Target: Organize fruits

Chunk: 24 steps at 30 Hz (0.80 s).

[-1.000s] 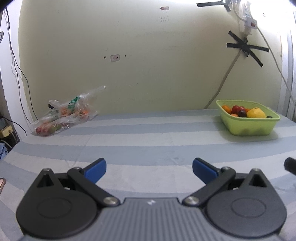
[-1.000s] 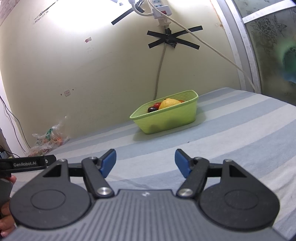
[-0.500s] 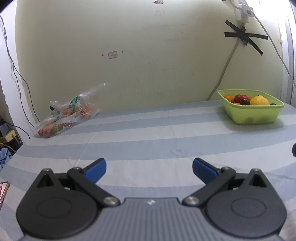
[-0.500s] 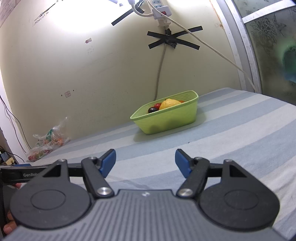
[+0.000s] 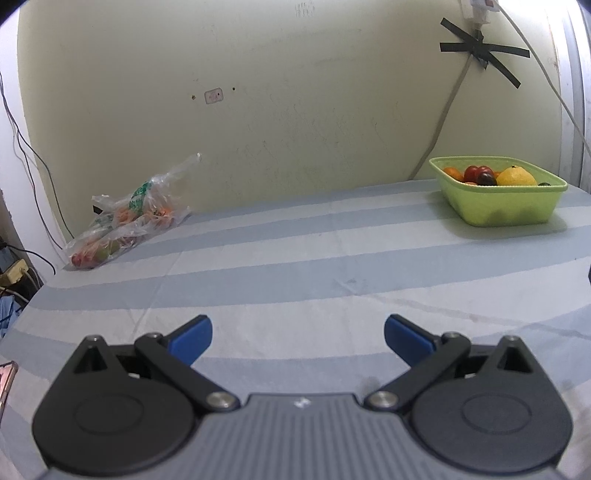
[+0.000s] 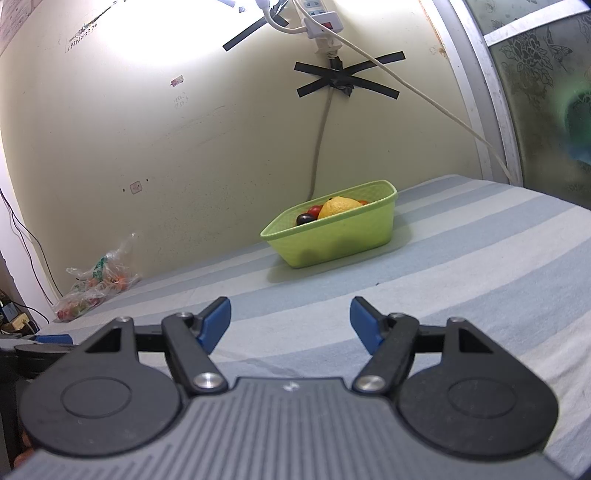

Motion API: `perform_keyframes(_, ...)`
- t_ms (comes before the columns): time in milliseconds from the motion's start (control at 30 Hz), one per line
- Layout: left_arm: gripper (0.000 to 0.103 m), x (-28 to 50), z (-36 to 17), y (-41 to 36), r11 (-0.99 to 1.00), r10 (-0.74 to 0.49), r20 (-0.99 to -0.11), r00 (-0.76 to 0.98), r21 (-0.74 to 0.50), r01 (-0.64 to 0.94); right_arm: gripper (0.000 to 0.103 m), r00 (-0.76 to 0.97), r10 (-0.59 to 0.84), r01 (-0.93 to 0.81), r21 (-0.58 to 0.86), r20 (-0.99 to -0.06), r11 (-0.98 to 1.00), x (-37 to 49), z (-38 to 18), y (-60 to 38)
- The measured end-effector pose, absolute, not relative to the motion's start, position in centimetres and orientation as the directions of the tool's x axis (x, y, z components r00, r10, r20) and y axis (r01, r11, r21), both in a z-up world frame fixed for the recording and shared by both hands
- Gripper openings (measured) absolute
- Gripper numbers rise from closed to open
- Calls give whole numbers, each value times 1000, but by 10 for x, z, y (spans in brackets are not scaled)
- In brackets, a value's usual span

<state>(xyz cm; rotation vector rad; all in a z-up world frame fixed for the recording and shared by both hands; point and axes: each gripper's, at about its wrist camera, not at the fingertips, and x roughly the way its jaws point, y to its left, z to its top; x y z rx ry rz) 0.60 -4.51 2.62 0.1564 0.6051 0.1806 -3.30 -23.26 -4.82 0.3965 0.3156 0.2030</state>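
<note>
The fruits (image 5: 491, 176) sit heaped in a green basket (image 5: 502, 206) at the far right of the tabletop (image 5: 295, 266), close to the back wall (image 5: 295, 110): a large yellow one, red ones, a dark one and an orange one show above its rim. From the right wrist view the same basket (image 6: 332, 236) stands ahead and slightly right of centre, one corner turned toward the camera. A clear plastic bag (image 5: 129, 221) holding more small red, orange and green pieces lies at the far left corner, against the wall and just beside the tabletop's left edge, well apart from the basket. Between bag and basket the striped cloth is bare, a wide open stretch running from the wall to the near edge. The left gripper (image 5: 297, 334) hovers over the near part of this stretch with its blue fingertips spread apart and nothing between them. The right gripper (image 6: 290, 319) also hangs above the cloth, jaws apart and empty, pointed toward the basket. A power strip (image 6: 317, 18) and taped cables hang on the wall above the basket, and a frosted window (image 6: 546, 92) borders the right side.
</note>
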Motion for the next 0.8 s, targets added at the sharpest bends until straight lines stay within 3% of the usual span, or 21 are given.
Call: perform_keyframes(800,103,2,22,-56,984,122,-559,820,179,-25,74,931,255,-134,409,-260,903,-33,-48,-233)
